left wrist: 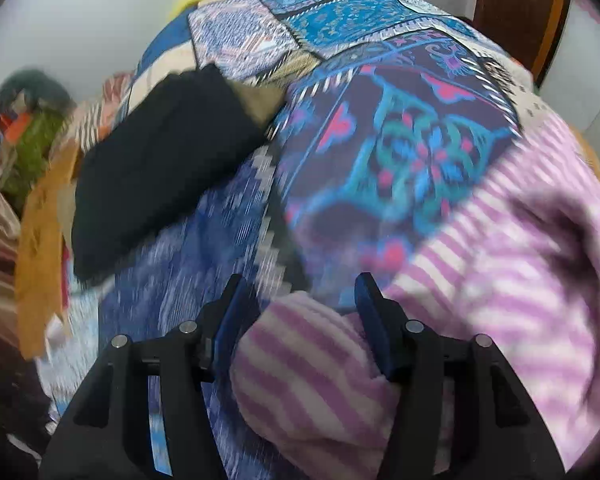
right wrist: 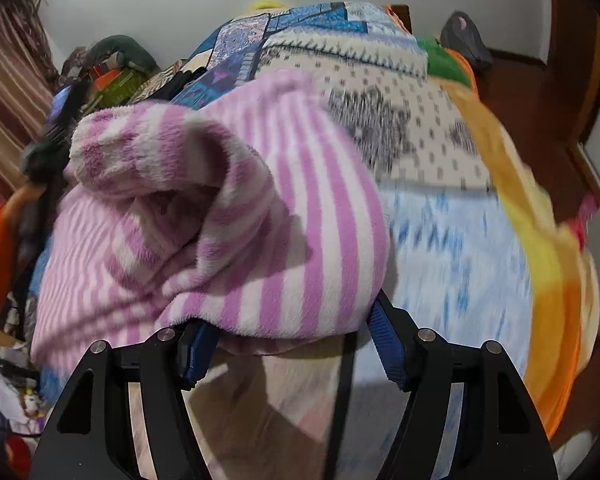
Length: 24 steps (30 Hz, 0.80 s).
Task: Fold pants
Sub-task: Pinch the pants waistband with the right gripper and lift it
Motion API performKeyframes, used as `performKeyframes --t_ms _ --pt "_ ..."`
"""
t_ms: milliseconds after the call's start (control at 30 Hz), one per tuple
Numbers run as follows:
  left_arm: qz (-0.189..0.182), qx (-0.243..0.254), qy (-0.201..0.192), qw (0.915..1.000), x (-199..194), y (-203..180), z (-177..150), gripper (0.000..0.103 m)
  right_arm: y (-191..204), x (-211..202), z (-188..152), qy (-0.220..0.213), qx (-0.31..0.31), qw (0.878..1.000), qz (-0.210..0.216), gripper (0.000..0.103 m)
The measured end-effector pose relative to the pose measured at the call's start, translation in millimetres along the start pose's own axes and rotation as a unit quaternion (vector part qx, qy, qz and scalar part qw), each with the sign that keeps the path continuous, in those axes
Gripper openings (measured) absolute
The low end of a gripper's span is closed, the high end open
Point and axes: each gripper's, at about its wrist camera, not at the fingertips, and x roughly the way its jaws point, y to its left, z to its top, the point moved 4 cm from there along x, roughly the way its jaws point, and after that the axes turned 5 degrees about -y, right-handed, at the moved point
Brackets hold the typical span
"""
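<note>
My left gripper and right gripper both stand wide open, striped fleece pants bunched between the fingers but not pinched. Pants sit heaped on the patchwork bedspread, so I'd say pre-fold. Next: find waistband, clamp, spread flat.

Each camera sits just behind its own gripper and looks forward and down at the bed from very close. The left one sees its left gripper low in the picture. The right one sees its right gripper. Both views share the striped pants and the patchwork bedspread.
</note>
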Motion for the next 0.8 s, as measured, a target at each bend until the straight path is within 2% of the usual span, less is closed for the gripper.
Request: performKeyframes --t_ms 100,267,333,467,600,733,800 --pt "-0.008 0.004 -0.004 1.0000 -28 9 -37 0.056 -6 20 31 -0.002 -0.020 1.000 -0.012 0.065" --pt "-0.020 0.002 -0.005 0.9998 -65 -12 -80 0.053 -11 41 72 -0.013 -0.012 1.000 -0.010 0.060" --pt "-0.026 -0.006 -0.018 0.9995 -81 -23 -92 0.053 -10 33 78 -0.027 -0.019 0.999 -0.020 0.060" --pt "-0.068 -0.029 -0.026 0.9969 -106 -55 -111 0.053 -8 -1 73 -0.057 -0.035 0.997 -0.035 0.060" --pt "-0.015 -0.015 -0.048 0.9986 -126 -67 -107 0.054 4 -34 61 -0.071 -0.069 0.994 -0.040 0.060" --pt "-0.017 -0.049 -0.069 0.9962 -149 -57 -89 0.055 23 -53 51 -0.086 -0.108 0.990 -0.037 0.060" --pt "-0.012 -0.047 -0.086 0.9951 -162 -55 -80 0.060 32 -59 46 -0.095 -0.111 0.989 -0.027 0.060"
